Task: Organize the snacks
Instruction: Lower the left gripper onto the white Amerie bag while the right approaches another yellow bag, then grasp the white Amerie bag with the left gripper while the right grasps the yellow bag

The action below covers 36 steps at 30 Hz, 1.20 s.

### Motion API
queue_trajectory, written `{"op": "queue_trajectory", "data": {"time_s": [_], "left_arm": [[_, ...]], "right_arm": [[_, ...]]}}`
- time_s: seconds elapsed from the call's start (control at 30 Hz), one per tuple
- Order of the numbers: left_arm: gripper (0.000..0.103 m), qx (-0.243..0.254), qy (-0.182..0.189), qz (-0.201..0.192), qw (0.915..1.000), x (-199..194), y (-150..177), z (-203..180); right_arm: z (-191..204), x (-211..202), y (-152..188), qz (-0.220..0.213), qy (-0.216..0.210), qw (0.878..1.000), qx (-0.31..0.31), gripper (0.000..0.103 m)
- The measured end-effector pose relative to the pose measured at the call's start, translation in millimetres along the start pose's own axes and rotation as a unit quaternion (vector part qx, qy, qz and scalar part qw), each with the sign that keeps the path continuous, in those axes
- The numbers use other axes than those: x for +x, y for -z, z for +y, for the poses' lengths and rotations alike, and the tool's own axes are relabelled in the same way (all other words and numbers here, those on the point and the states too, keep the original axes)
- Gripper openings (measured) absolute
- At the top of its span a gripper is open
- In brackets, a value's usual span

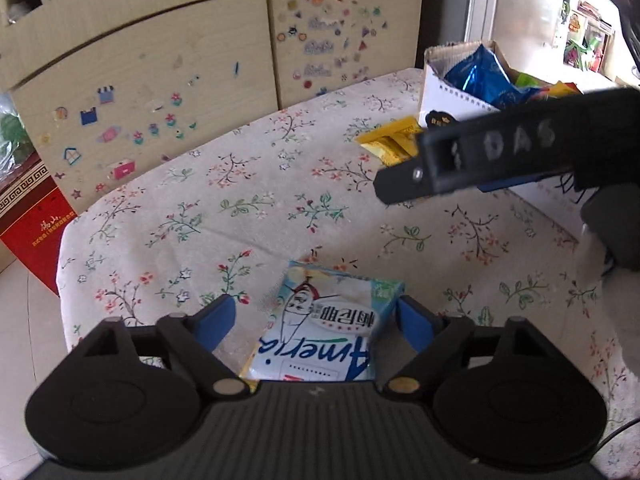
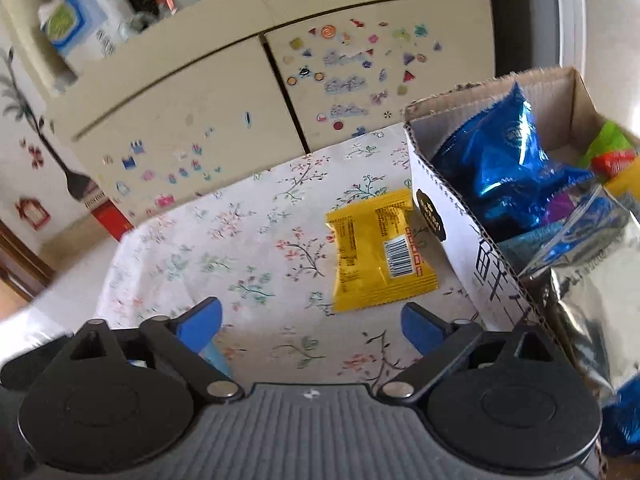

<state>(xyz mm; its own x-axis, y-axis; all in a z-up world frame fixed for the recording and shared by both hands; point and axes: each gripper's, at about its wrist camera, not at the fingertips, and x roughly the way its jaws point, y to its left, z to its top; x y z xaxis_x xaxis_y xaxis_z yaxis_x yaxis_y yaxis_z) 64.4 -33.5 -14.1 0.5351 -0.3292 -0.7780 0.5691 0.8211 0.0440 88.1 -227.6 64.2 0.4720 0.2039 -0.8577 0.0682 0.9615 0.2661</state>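
Note:
A pale blue and white snack packet lies flat on the floral tablecloth, between the blue pads of my left gripper. The right pad is at the packet's edge and the left pad stands clear of it, so the jaws are open. A yellow packet lies on the cloth just ahead of my right gripper, which hangs open and empty above the table. To its right stands a white cardboard box holding a blue foil bag, a silver bag and other snacks.
A beige cabinet covered in stickers stands behind the table. A red carton sits on the floor past the table's left edge. In the left wrist view, the black body of the right-hand tool crosses in front of the box and the yellow packet.

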Motion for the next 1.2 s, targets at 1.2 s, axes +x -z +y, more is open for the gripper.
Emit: {"op": "queue_trajectory", "data": {"time_s": [1.2], "left_arm": [[0.051,-0.171,-0.039,-0.032,0.984,-14,1,63]], "right_arm": [[29,52,-2,-0.067,0.187,0.98,-0.013,0.103]]}}
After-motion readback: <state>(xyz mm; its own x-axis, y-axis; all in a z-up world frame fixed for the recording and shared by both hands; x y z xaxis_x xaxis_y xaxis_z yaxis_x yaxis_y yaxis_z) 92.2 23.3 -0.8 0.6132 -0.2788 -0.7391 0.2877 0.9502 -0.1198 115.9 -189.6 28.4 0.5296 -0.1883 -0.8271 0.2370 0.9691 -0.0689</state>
